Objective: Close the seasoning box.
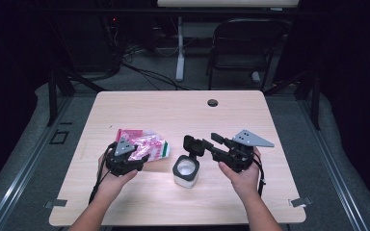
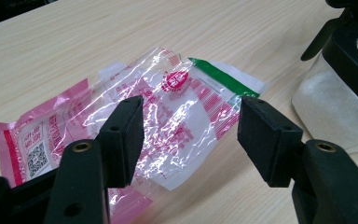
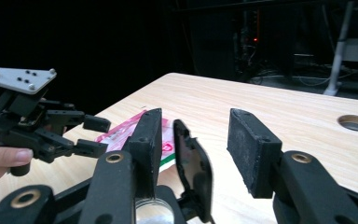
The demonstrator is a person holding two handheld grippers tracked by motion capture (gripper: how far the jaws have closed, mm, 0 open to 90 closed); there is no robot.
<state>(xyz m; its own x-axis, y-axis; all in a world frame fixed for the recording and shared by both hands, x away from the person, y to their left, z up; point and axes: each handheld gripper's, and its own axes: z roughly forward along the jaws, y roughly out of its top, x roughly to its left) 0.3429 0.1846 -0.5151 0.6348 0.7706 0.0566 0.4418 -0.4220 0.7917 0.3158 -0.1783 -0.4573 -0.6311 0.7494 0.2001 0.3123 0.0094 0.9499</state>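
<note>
A crumpled pink and clear plastic bag (image 1: 147, 144) with a green strip lies on the wooden table (image 1: 173, 110), left of centre. My left gripper (image 1: 142, 156) hovers over its near end, open, the bag (image 2: 168, 107) lying below and between its pads without touching them. A white jar (image 1: 185, 171) with a black flip lid (image 1: 192, 144) raised upright stands at the middle. My right gripper (image 1: 211, 144) reaches in from the right, open, with the lid (image 3: 193, 163) standing between its pads, close to one pad and clear of the other. The left gripper (image 3: 101, 136) faces it across the bag (image 3: 121, 133).
A round cable hole (image 1: 213, 102) sits near the table's far edge. Behind the table stand a dark chair (image 1: 243, 48) and a white desk leg (image 1: 179, 53), with cables on the floor. The jar (image 2: 326, 93) stands close to the right of the left gripper's jaws.
</note>
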